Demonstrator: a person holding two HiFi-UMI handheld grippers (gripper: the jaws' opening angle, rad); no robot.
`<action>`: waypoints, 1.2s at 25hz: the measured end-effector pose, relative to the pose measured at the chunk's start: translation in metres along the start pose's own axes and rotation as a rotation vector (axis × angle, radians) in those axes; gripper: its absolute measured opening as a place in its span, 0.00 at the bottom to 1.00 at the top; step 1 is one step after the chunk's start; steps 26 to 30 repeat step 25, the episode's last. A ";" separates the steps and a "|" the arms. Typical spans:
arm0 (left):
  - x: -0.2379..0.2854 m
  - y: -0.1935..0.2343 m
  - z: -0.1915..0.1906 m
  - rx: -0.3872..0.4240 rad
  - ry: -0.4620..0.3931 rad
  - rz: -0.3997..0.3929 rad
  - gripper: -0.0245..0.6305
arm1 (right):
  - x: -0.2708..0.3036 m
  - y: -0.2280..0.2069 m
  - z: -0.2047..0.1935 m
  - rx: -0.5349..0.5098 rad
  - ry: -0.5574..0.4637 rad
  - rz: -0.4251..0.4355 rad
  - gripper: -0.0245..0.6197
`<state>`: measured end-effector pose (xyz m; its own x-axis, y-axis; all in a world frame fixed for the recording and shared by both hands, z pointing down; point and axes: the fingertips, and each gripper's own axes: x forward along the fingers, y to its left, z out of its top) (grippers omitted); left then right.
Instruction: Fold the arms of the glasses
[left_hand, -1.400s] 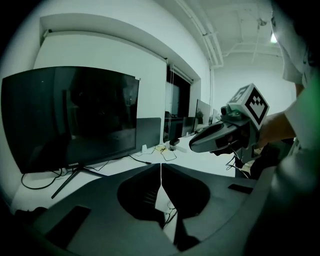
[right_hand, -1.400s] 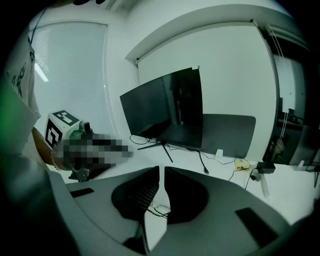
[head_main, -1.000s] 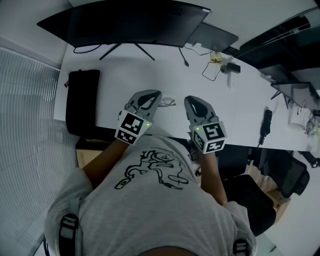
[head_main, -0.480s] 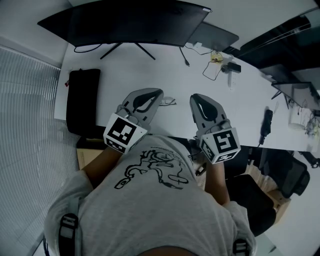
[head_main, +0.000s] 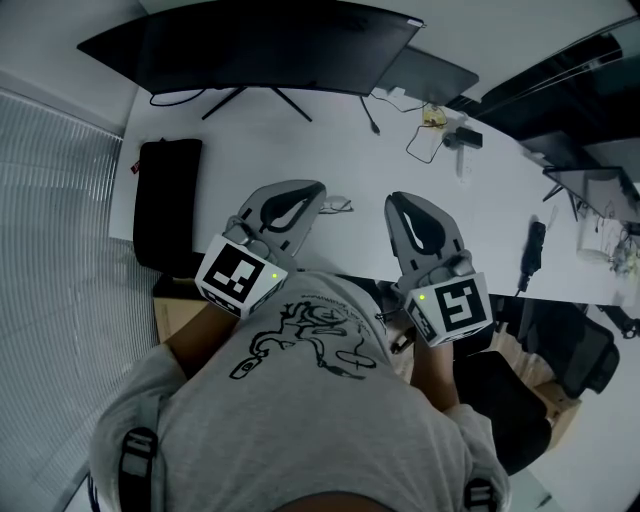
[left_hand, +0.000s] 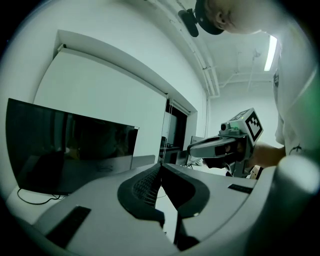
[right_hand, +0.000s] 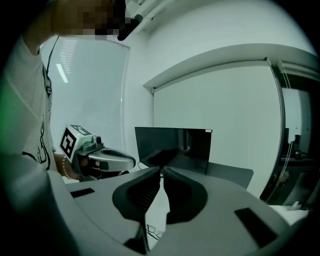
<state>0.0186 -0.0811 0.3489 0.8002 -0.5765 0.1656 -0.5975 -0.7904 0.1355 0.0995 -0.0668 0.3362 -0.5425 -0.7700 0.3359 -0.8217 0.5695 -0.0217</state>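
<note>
Glasses lie free on the desk.
Left gripper and right gripper have lifted clear, jaws together and empty; folding appears finished.

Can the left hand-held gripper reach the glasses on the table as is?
Probably yes. The thin wire-framed glasses lie on the white table beside the left hand-held gripper, with nothing between. Its jaws are together, so open first.

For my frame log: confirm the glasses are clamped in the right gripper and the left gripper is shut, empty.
Wrong: the right gripper is shut on nothing, per the right gripper view; the glasses lie on the table. The rest stands.
</note>
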 end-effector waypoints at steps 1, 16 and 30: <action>0.000 -0.001 0.003 0.008 -0.013 -0.004 0.07 | -0.001 0.000 0.002 -0.001 -0.003 -0.002 0.09; -0.001 -0.001 0.005 -0.017 0.015 0.000 0.07 | -0.001 -0.001 0.005 0.008 -0.012 -0.006 0.08; -0.003 -0.002 0.004 -0.008 0.011 -0.004 0.07 | -0.001 -0.001 0.007 0.008 -0.011 -0.010 0.08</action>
